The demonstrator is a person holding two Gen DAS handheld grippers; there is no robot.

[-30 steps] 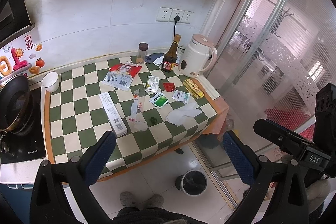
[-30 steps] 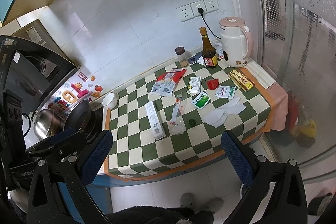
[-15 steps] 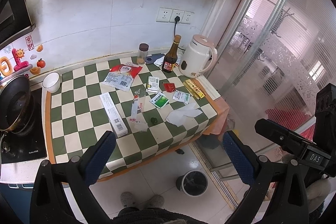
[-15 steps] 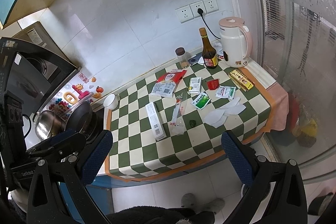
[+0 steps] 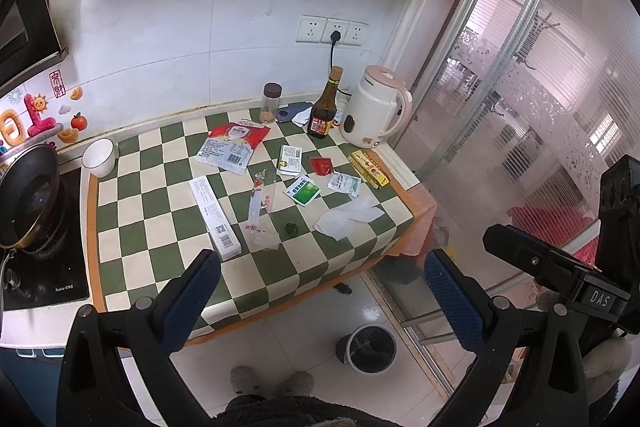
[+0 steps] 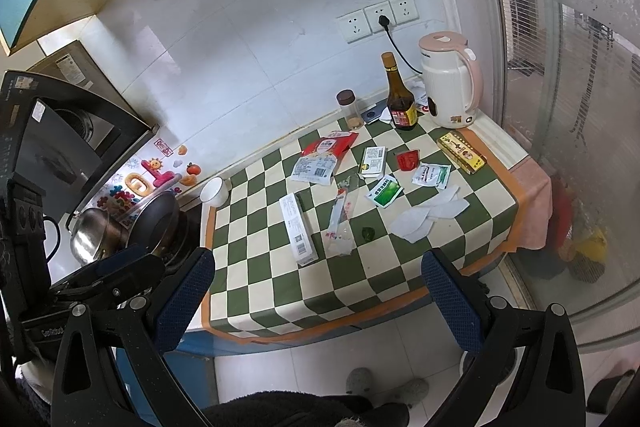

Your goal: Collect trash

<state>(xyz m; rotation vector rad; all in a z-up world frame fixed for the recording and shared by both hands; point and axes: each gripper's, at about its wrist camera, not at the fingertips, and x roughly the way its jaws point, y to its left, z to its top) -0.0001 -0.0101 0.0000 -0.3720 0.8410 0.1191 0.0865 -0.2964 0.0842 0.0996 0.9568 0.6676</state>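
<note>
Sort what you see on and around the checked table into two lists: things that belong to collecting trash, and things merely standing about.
Belongs to the job:
red-and-white wrapper
long white box
green sachet
red sachet
crumpled tissue
bin on the floor

Standing about:
kettle
brown bottle
spice jar
white bowl
pan

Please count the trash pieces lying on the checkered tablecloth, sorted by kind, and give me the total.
Long flat boxes (white, yellow): 2
Printed sachets and packets (red-white, white, red, green-white, pale green): 5
Clear plastic wrapper: 1
White tissue: 1
Small green scrap: 1
Total: 10
</note>
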